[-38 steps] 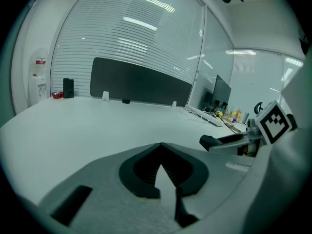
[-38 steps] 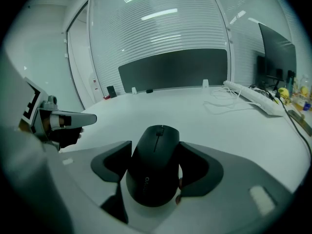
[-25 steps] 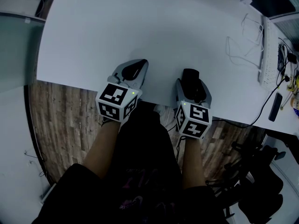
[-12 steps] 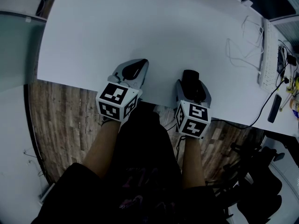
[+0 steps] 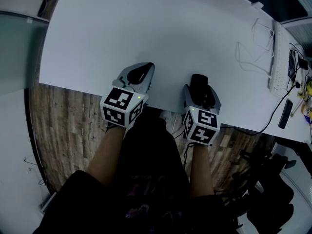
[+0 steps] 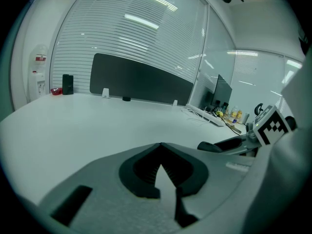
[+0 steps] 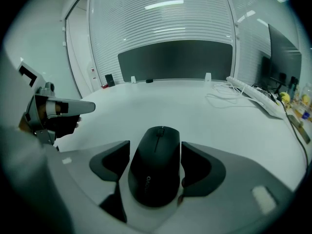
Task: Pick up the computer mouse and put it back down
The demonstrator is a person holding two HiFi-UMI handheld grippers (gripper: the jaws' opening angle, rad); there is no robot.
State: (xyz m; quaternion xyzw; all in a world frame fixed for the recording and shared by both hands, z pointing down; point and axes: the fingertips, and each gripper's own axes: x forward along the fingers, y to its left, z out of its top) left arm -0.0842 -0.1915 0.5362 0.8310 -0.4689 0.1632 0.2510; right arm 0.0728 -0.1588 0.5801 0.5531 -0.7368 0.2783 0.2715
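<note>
The black matte computer mouse (image 7: 154, 177) lies on the flat white desk top (image 5: 146, 28) between the jaws of the right gripper (image 7: 156, 147), which have just been opening and no longer clamp it, while the left gripper (image 6: 161, 147) rests closed and empty, so the set-down appears done and only withdrawal remains.

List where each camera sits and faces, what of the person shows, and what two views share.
Head view: on the person's head, looking steeply down at the desk; forearms, left gripper and right gripper show.
Left gripper view: on the left gripper, facing across the desk toward the blinds; its shut jaws show.
Right gripper view: on the right gripper, facing along the desk; its jaws, just opening, flank the black computer mouse.
Shared: head and right gripper views show the mouse.
</note>
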